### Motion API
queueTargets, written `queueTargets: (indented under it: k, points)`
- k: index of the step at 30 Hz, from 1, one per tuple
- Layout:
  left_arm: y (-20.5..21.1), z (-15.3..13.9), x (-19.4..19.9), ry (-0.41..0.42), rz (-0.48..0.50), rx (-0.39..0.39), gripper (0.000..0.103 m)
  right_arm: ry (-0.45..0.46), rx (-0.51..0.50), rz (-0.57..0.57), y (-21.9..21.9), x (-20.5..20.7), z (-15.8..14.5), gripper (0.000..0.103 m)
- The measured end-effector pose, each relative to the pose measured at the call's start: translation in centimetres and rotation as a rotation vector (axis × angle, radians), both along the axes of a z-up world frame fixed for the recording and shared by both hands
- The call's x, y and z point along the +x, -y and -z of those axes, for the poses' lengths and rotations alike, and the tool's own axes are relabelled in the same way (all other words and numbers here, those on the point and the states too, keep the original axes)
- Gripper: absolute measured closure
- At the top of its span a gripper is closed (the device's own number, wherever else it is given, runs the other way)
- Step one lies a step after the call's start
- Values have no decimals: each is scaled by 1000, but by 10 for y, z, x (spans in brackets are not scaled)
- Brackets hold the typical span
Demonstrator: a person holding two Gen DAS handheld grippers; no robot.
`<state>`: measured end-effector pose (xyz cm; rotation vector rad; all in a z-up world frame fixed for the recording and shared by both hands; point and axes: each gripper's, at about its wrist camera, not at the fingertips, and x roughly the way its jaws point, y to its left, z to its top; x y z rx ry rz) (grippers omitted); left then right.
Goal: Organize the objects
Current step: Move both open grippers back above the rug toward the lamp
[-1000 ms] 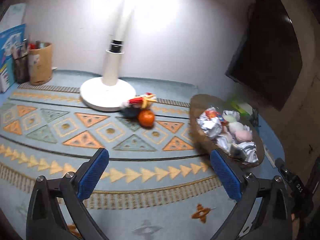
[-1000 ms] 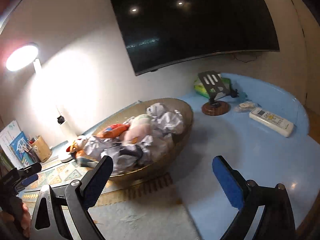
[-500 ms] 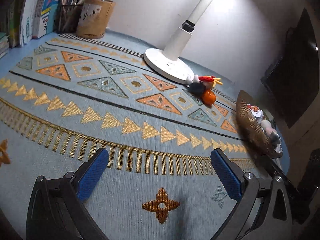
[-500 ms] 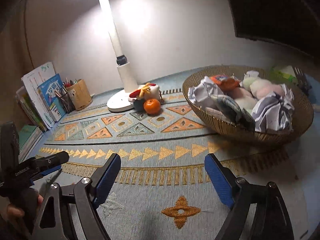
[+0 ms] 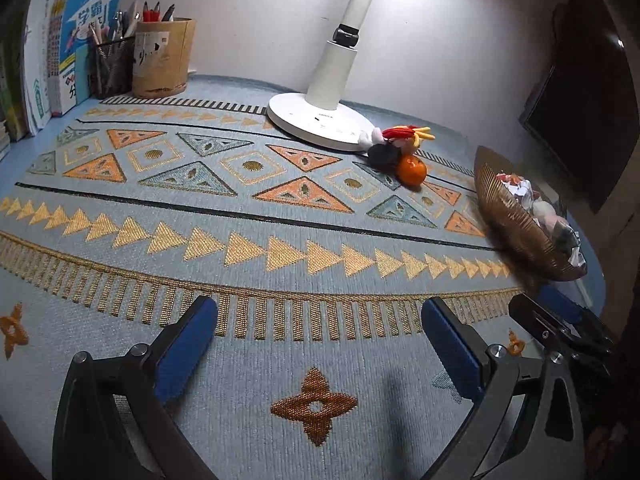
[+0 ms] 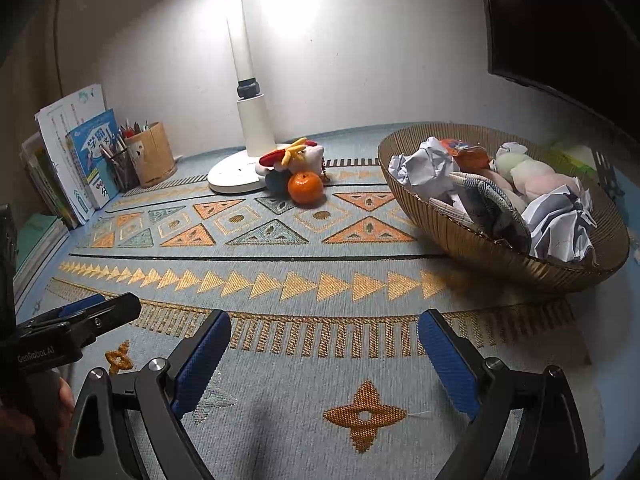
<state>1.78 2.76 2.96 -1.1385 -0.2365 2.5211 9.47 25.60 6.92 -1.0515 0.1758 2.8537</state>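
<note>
The patterned mat [image 6: 280, 280] covers most of the worktop, and the lamp [image 6: 252, 136] on it is cut off above its pole, so the head's out of sight. The wire basket [image 6: 500, 248] at the right holds crumpled paper and soft stuff too jumbled to sort out, while an orange [image 6: 305, 188] sits against a plush toy [image 6: 292, 160] by the lamp base. Left gripper [image 5: 320, 344] has its jaws spread over bare mat, and the right gripper [image 6: 324, 352] jaws are opening with nothing between them.

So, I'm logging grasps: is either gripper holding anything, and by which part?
Nothing is held. The left gripper is open and empty; the right gripper is opening, with only mat between its fingers.
</note>
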Motion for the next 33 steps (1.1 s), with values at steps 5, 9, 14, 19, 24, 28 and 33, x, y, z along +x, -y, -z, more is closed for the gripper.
queueTargets:
  k: [5, 9, 14, 19, 24, 28, 33]
  points:
    - [-1, 0, 1, -1, -3, -6, 1, 7, -8, -5, -1, -1, 1, 9]
    - [-2, 1, 0, 5, -2, -11, 1, 14, -10, -7, -1, -3, 2, 9]
    - [-1, 2, 1, 6, -8, -13, 1, 21, -18, -2, -1, -3, 3, 8]
    - [0, 0, 3, -6, -12, -12, 1, 40, -21, 1, -2, -6, 5, 8]
    - [7, 2, -9, 40, 23, 57, 1, 91, -33, -20, -1, -16, 12, 8]
    - [17, 6, -12, 65, -18, 110, 1, 89, -77, 21, -11, -16, 14, 8]
    - [8, 4, -8, 47, -6, 54, 1, 96, -81, 27, -11, -16, 15, 8]
